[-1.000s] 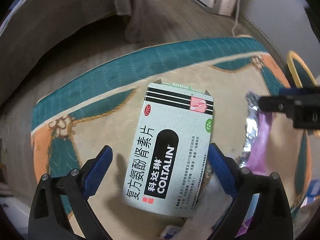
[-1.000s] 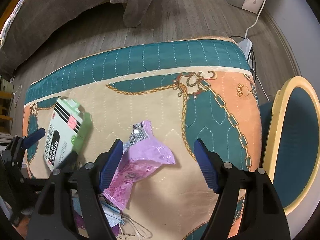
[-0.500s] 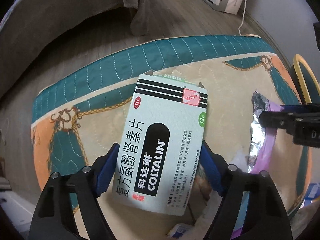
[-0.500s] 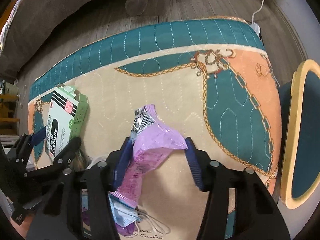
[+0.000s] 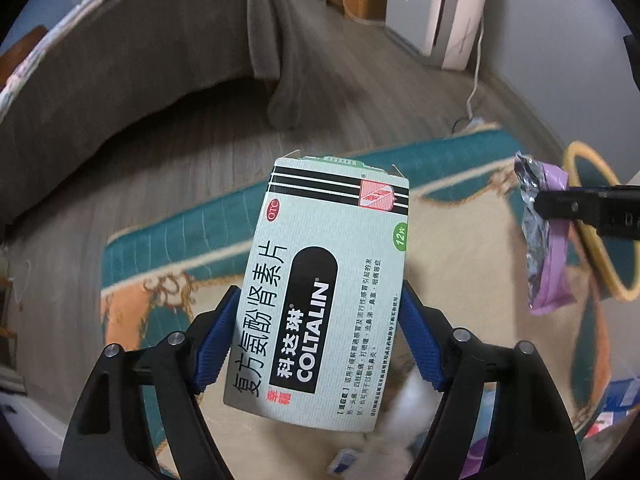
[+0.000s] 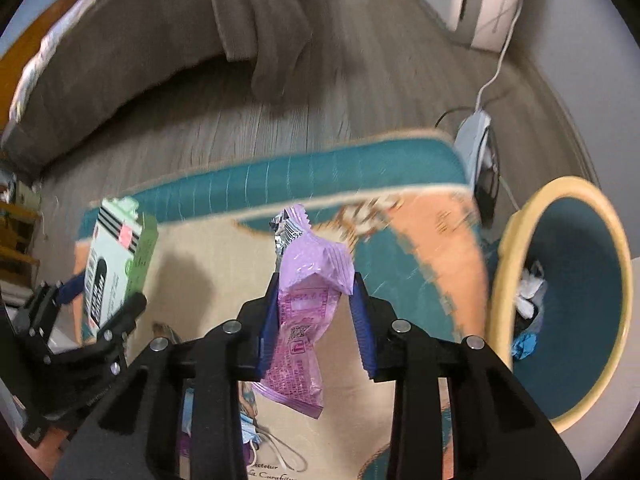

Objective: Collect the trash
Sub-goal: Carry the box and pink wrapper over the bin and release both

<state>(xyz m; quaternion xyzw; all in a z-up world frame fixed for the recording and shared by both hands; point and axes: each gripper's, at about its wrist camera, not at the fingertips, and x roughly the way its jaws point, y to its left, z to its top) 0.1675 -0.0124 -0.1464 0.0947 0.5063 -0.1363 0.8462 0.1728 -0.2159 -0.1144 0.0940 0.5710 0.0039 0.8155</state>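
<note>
In my left gripper the medicine box sits upright between the 2 blue pads, which press on both its long edges; it fills the middle of the left view, off the rug. My right gripper has the purple wrapper between its pads, and the jaws are closing, squeezing it at center frame, its torn foil end pointing up. At the right edge of that view stands the yellow-rimmed bin with crumpled scraps inside. A white power strip lies beyond the rug's far corner. A face mask and other litter lie low in the frame, partly hidden by my fingers.
</note>
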